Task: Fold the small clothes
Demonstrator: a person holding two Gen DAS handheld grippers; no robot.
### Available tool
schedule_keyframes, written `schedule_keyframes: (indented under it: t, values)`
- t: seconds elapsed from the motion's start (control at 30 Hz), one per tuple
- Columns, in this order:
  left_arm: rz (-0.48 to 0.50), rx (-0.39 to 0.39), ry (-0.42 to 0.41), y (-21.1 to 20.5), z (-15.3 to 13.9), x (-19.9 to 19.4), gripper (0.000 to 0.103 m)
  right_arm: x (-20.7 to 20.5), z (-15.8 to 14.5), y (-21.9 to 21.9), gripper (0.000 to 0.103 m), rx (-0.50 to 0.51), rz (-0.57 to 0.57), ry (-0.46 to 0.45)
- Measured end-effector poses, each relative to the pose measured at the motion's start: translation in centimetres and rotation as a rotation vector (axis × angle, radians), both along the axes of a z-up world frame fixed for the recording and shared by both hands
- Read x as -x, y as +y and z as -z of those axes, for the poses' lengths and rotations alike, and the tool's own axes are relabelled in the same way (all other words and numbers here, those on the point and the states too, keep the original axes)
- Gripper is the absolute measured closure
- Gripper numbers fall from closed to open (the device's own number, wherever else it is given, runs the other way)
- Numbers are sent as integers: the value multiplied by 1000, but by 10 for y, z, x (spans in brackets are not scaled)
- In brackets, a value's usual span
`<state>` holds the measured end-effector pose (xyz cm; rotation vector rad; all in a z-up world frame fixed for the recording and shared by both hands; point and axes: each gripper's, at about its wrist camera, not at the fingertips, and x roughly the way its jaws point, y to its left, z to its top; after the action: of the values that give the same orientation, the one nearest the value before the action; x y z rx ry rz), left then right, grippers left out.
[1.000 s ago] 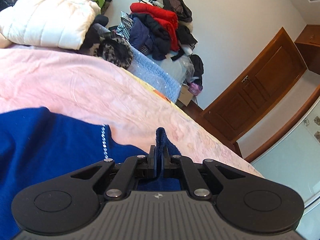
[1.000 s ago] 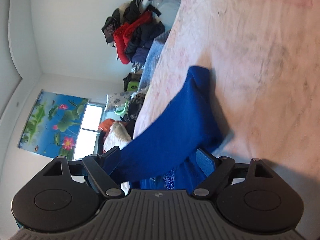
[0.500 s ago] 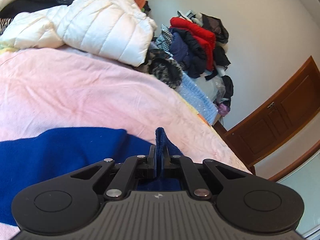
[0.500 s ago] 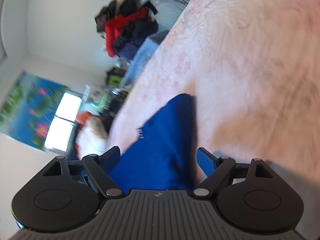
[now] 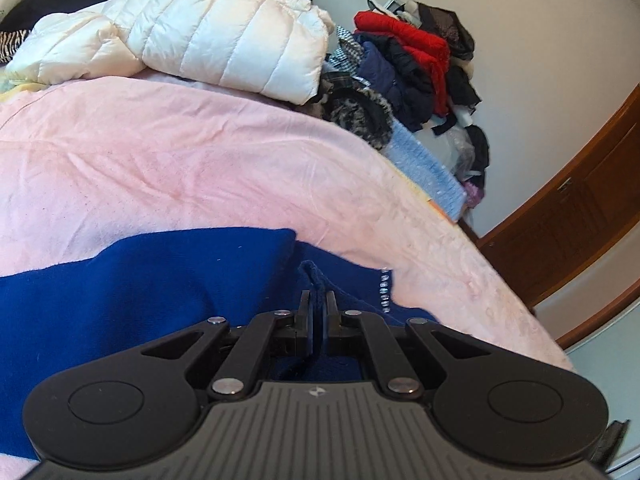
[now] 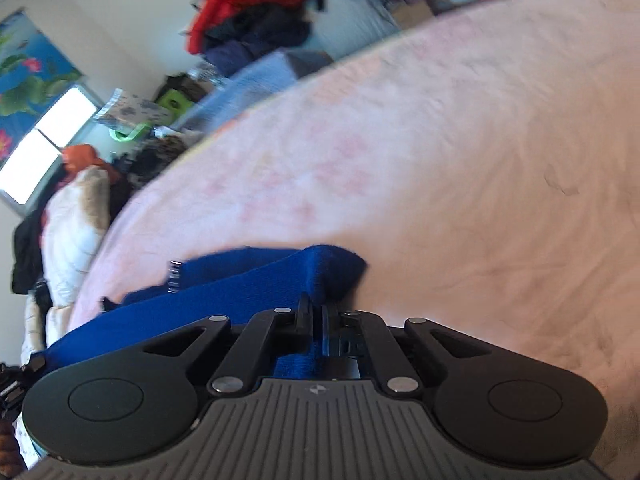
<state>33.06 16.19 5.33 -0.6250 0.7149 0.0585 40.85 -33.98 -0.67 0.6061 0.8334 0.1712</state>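
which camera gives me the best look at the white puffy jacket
The left wrist view: the white jacket lies sharp and nearly whole at the top. The right wrist view shows only a blurred strip at the left edge.

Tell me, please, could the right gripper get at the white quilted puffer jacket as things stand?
Probably not: the right gripper is shut on the blue knit garment, and the white quilted puffer jacket lies far across the pink bedspread.
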Motion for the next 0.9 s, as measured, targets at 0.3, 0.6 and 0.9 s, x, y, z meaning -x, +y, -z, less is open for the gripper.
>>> schedule_keyframes:
  t: [0.3,0.6,0.9]
  values:
    - [3,-38,26,3,12,-4,99,47,-37,12,51,76,14,-158]
    - [-48,-133,-30,9,-13,-4,99,57,-22,85,44,204,-340,-90]
    - [137,-39,-15,-30,9,7,98,66,-15,73,43,104,-318,-107]
